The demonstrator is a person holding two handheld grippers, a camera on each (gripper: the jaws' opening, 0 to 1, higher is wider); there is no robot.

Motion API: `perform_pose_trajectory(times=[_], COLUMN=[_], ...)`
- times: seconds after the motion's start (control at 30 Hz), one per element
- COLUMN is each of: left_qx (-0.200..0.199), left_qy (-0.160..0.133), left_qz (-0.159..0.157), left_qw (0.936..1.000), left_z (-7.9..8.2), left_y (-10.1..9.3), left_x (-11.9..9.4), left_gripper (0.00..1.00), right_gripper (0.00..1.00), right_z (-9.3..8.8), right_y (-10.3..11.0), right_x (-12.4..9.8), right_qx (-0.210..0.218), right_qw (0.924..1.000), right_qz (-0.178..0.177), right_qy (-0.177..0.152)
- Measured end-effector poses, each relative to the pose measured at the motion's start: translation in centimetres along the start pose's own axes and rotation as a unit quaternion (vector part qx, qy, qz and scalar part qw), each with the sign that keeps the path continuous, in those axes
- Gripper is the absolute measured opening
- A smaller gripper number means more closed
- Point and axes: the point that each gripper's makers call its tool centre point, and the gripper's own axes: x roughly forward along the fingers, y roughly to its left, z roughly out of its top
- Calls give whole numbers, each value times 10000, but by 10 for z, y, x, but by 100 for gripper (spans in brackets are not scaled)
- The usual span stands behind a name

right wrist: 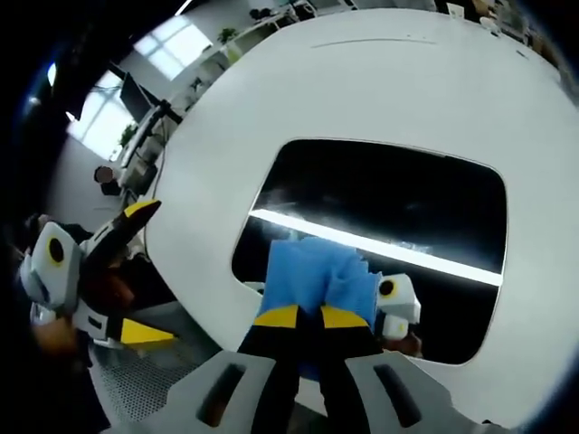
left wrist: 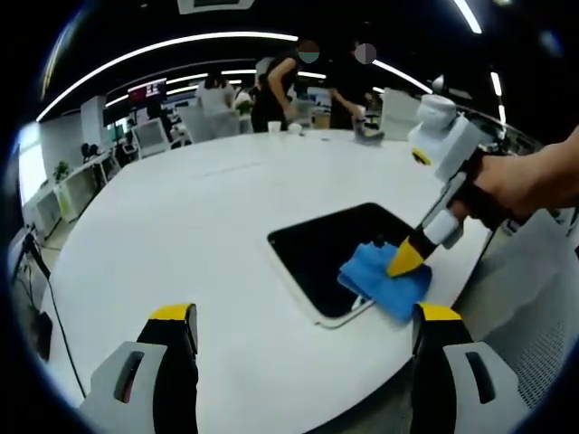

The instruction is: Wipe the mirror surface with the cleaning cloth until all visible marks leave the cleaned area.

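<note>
In the left gripper view, the left gripper (left wrist: pixel 303 324), grey with yellow-tipped jaws, hovers above the round white table (left wrist: pixel 181 244) with its jaws spread wide and nothing between them. Past it, at about four o'clock on the tabletop near the table's edge, lies the dark rectangular mirror with rounded corners and a pale rim (left wrist: pixel 330 249), flat on the white surface. On the mirror's near corner sits the bright blue cleaning cloth (left wrist: pixel 384 280), bunched and folded. The right gripper (left wrist: pixel 407 260) comes in from three o'clock, held by a person's hand (left wrist: pixel 525 181), its yellow tips pressed down into the cloth. Over in the right gripper view, the mirror (right wrist: pixel 398 208) spreads ahead, reflecting a long bright strip of ceiling light, and the cloth (right wrist: pixel 317 276) is at six o'clock, pinched tightly between the right gripper's (right wrist: pixel 301 316) closed yellow-and-black jaws and resting on the glass. The left gripper (right wrist: pixel 136 271) shows at nine o'clock, off the table's edge, jaws apart. People (left wrist: pixel 280 86) stand at twelve o'clock beyond the far side of the table among office desks.
</note>
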Motion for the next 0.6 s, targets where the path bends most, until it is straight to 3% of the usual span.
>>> perform_pose_trajectory(times=[0.6], left_qx=[-14], left_qy=[4], left_qz=[9], left_qw=[10000], left_z=[0], left_y=[1], left_x=[0], left_gripper=[99], right_gripper=[2], right_z=[0], right_y=[-5], right_x=[-3], right_qx=[34], right_qw=[10000], right_qz=[-71], right_qy=[39])
